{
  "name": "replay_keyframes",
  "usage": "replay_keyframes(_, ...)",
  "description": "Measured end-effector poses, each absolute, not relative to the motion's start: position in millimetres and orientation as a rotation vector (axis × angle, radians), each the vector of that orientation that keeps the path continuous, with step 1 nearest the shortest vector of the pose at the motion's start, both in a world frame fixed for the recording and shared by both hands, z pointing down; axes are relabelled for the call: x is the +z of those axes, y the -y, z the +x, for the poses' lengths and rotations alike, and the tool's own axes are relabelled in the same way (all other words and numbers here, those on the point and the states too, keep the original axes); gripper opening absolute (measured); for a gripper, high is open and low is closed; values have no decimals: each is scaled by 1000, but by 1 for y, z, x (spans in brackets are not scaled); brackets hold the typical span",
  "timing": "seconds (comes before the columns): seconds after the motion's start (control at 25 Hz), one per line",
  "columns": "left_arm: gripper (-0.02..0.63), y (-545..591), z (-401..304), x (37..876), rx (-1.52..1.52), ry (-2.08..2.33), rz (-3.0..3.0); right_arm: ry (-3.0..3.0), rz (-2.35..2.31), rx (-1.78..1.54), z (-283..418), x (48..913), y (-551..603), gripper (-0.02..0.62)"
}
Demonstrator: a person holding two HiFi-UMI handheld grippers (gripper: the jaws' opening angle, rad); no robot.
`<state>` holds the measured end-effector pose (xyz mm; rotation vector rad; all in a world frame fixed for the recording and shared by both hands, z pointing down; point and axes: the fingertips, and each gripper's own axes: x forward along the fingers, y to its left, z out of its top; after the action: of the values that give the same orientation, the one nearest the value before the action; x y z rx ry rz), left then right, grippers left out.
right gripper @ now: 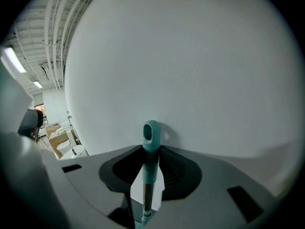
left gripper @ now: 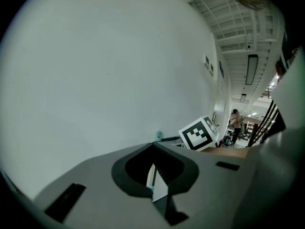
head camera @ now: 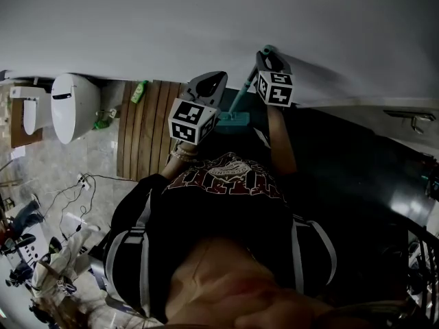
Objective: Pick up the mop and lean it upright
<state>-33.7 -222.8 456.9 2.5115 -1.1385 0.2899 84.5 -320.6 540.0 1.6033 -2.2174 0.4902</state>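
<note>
The mop stands nearly upright against the white wall (head camera: 206, 19). Its teal handle (head camera: 243, 94) rises from the teal mop head (head camera: 233, 120) on the floor, and its looped top end (right gripper: 151, 132) rests by the wall. My right gripper (head camera: 269, 62) is shut on the handle just below that top end, with the handle (right gripper: 148, 185) running between its jaws. My left gripper (head camera: 211, 82) hangs to the left of the handle, apart from it; a narrow gap shows between its jaws with nothing held. In the left gripper view (left gripper: 159, 185) the handle's tip (left gripper: 158, 135) shows beside the right gripper's marker cube (left gripper: 198, 133).
A white toilet (head camera: 68, 105) stands at the left, with a wooden slatted floor mat (head camera: 147, 125) and a green bottle (head camera: 139, 91) beside it. Cables (head camera: 75, 190) and clutter lie on the tiled floor at lower left. A dark surface with a metal rail (head camera: 411, 118) fills the right.
</note>
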Motion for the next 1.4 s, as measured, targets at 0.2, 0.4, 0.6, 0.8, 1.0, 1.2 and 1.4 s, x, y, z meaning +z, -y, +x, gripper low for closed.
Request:
replay_keyframes(0.2, 46, 223, -37, 456, 289, 1141, 2516, 2188, 1533, 489, 78, 551, 321, 112)
replay_keyframes(0.4, 46, 220, -39, 455, 279, 1139, 2512, 2206, 1568, 493, 78, 542, 315, 115)
replay_keyframes(0.6, 46, 220, -38, 452, 271, 1141, 2525, 2225, 1623, 481, 85, 521, 300, 115)
replay_keyframes(0.8, 46, 219, -33, 451, 267, 1126, 2536, 2288, 1607, 440, 84, 497, 278, 114)
replay_keyframes(1.0, 46, 214, -26, 448, 267, 1103, 2552, 2331, 1620, 415, 84, 474, 258, 66)
replay_keyframes(1.2, 46, 205, -15, 444, 259, 1078, 2572, 2349, 1641, 406, 90, 462, 238, 37)
replay_keyframes(1.4, 46, 196, -7, 441, 259, 1051, 2590, 2363, 1657, 408, 92, 452, 220, 21)
